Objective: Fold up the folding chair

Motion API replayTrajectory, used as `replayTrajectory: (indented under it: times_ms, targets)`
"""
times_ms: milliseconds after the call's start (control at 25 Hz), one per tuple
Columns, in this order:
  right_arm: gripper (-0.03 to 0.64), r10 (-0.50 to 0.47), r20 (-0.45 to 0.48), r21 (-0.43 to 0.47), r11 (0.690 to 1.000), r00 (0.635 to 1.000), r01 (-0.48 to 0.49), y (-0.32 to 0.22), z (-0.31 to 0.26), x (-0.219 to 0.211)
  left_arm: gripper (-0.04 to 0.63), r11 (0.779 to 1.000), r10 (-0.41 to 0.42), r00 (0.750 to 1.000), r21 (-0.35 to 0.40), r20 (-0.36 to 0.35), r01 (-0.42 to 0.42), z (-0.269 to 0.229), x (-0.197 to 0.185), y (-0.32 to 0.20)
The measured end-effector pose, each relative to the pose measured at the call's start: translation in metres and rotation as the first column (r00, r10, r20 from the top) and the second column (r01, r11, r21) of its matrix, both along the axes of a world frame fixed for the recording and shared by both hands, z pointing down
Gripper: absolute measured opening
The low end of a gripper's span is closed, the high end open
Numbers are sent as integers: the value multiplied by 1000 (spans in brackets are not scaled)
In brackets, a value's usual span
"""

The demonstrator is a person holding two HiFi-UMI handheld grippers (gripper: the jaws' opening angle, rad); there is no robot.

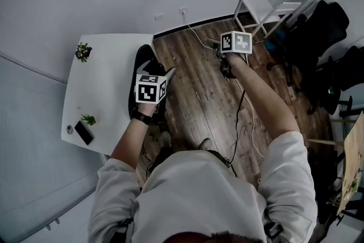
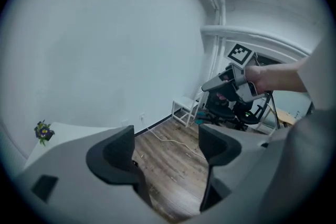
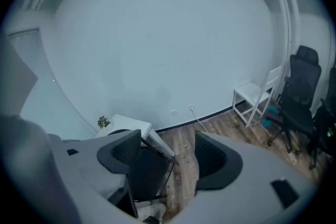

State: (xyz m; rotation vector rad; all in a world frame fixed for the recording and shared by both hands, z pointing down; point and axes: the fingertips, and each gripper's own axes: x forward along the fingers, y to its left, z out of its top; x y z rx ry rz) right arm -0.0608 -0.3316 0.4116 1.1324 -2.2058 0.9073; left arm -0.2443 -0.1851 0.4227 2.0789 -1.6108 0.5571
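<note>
The black folding chair (image 1: 143, 65) stands on the wooden floor against the right edge of the white table (image 1: 105, 74); from above it looks narrow. In the right gripper view the chair (image 3: 148, 171) shows its dark seat and thin frame low down, beyond the jaws. My left gripper (image 2: 165, 150) is open with only floor between its jaws; its marker cube (image 1: 150, 89) hangs over the chair. My right gripper (image 3: 168, 156) is open and holds nothing. Its cube (image 1: 236, 42) is raised over the floor to the chair's right, and the left gripper view catches it (image 2: 231, 84) in the air.
The table carries two small plants (image 1: 83, 52) and a phone (image 1: 84, 132). A white stool (image 1: 261, 8) stands by the back wall, with black office chairs (image 1: 318, 37) at the right. A cable (image 1: 245, 108) trails across the floor from a wall socket (image 1: 183, 11).
</note>
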Motion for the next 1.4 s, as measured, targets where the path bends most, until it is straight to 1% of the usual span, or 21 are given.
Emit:
replayTrajectory:
  times_ms: [160,280,360,480,680,800,880,1000,1160,1280,1360,1400]
  targets:
    - [337,-8,11,158,987,1000,6,21,-30,60,385,992,69,997,105,21,-71,-23,49,-3]
    - [336,-25,1,294,956,1000,23,45,-53,94,383,975,121,992,185,33,-125,-43,81,-1]
    - [324,-28,-12,387,921,1000,30,61,-69,113,376,957,156,986,237,53,-165,-55,100,2]
    - [303,-25,-35,513,858,999,40,86,-89,135,367,931,197,977,298,76,-211,-69,124,9]
    - [289,1,-71,659,751,997,47,120,-119,173,344,884,237,964,386,119,-264,-95,157,23]
    - [278,20,-80,715,697,997,44,142,-134,190,321,857,242,962,438,126,-273,-113,168,32]
    - [264,35,-80,741,670,996,36,155,-140,200,306,843,243,962,464,121,-272,-123,172,37]
    - [255,58,-72,765,644,996,17,172,-145,209,286,827,242,962,493,125,-272,-132,175,45]
    - [229,82,-62,787,617,995,-2,191,-146,218,234,804,218,963,530,158,-269,-142,179,57]
    - [202,86,-55,802,597,995,-7,206,-145,219,186,797,202,964,543,173,-265,-141,179,66]
    - [162,81,-62,819,573,995,4,215,-147,218,159,797,197,965,546,172,-260,-140,178,71]
    - [156,77,-70,826,563,995,14,220,-148,217,151,797,193,967,547,169,-255,-140,178,73]
